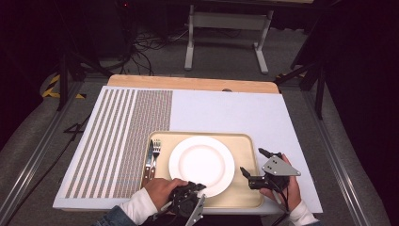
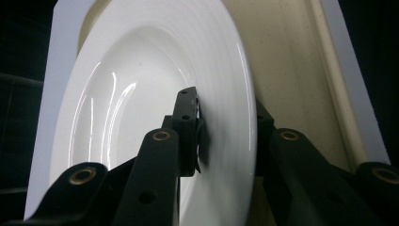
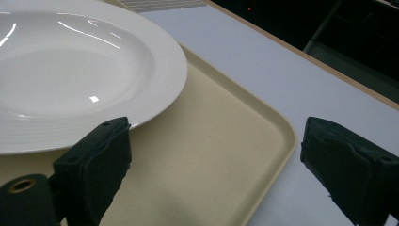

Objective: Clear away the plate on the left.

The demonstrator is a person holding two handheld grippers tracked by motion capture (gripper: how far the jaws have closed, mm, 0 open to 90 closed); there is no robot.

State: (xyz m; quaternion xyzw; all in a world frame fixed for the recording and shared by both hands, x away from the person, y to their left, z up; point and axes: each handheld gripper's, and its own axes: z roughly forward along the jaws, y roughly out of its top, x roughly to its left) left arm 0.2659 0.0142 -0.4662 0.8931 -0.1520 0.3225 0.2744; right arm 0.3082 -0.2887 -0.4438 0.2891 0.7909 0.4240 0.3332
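A white plate (image 1: 201, 164) sits in the middle of a beige tray (image 1: 244, 155) on the pale table (image 1: 226, 110), with a fork (image 1: 156, 149) and a knife (image 1: 148, 160) lying side by side on the tray's left part, just beside the plate but apart from it; a mat of fine stripes (image 1: 124, 136) covers the table's left portion.

The left gripper (image 1: 194, 187) meets the plate at its near rim, the left hand (image 1: 160, 190) wrapped around the gripper body; in the left gripper view the plate (image 2: 155, 103) runs between the two black jaws, one jaw lying over the upper face of the rim and the other under the rim against the tray (image 2: 291, 84), so the jaws stand narrow and closed on the rim (the plate's edge passes straight through the gap between them).

The right gripper (image 1: 251, 165) hovers over the tray's right edge, held by the right hand (image 1: 284, 188), its grey three-cornered plate on top; its jaws are spread wide and hold nothing; in the right gripper view the plate (image 3: 80, 70) lies beyond and to the side of one jaw, not between them, the tray's rim (image 3: 282, 136) runs through the gap, and the other jaw is over the bare table (image 3: 291, 70) just outside the tray.
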